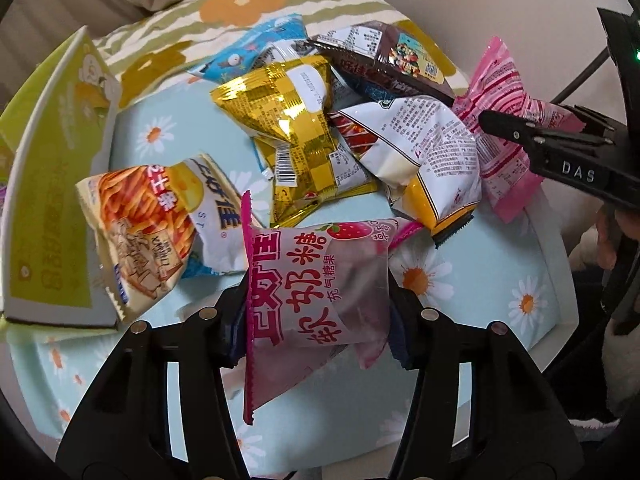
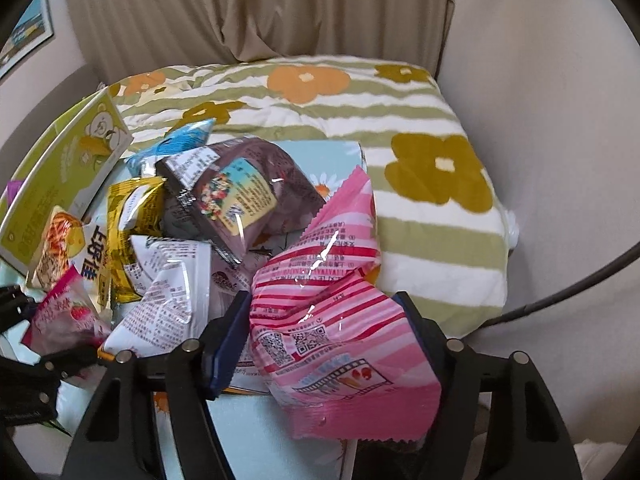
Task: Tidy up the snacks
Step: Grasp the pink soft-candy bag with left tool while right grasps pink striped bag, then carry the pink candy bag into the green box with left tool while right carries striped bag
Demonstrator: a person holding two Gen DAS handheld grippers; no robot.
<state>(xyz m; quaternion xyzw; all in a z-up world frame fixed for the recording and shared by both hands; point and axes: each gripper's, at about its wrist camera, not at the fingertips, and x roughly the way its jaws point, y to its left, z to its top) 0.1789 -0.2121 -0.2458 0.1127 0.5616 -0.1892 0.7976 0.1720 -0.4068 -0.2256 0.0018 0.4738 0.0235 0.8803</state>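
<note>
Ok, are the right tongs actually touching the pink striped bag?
Touching. The right wrist view shows the right tongs with both pads pressed against the sides of the pink striped bag, which creases between them.

Both wrist cams look steeply down, close up, sharing the snack pile (image 1: 340,128).
</note>
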